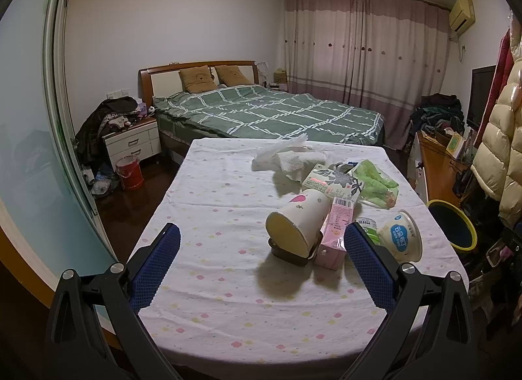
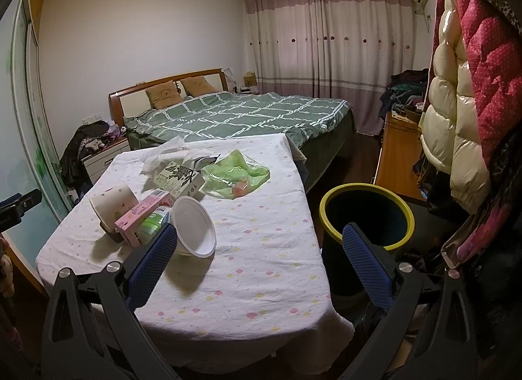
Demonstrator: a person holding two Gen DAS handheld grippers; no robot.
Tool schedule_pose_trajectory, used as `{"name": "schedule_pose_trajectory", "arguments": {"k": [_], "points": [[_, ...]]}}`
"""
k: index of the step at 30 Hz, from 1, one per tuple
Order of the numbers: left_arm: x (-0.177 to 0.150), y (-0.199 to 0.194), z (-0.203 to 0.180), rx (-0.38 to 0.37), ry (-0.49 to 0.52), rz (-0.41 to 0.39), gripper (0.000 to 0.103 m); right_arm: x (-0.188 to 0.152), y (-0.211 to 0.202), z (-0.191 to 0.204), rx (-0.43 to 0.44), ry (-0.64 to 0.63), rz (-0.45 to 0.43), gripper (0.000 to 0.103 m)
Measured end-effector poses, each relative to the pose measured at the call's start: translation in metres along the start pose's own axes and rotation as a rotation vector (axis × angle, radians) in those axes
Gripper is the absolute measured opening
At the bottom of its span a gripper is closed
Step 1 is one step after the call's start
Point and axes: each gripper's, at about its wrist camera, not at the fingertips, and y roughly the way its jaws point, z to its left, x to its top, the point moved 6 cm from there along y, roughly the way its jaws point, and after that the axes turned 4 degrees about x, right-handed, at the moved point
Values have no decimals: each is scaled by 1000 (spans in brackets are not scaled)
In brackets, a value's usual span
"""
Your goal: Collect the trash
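Grippers (image 1: 261,259) (image 2: 261,259) agape, empty; trash (image 1: 329,203) apparently untouched

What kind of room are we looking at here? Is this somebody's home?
Most likely a lived-in bedroom in a home. A bed with a green checked quilt stands against the far wall, long curtains are drawn over the window, and padded coats hang on the right.

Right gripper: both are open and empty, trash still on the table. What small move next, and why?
Probably ease the right gripper forward and left onto the white bowl lying tipped just ahead of its left finger. It is the nearest piece, clear of the pile on its open side, and the yellow-rimmed bin stands close on the right for the drop.
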Motion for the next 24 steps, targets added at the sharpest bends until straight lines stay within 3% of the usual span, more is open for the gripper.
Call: {"name": "schedule_pose_trajectory", "arguments": {"k": [24], "points": [[-3, 8, -6, -14, 9, 18, 99, -1, 5, 1, -4, 4, 9, 97]]}}
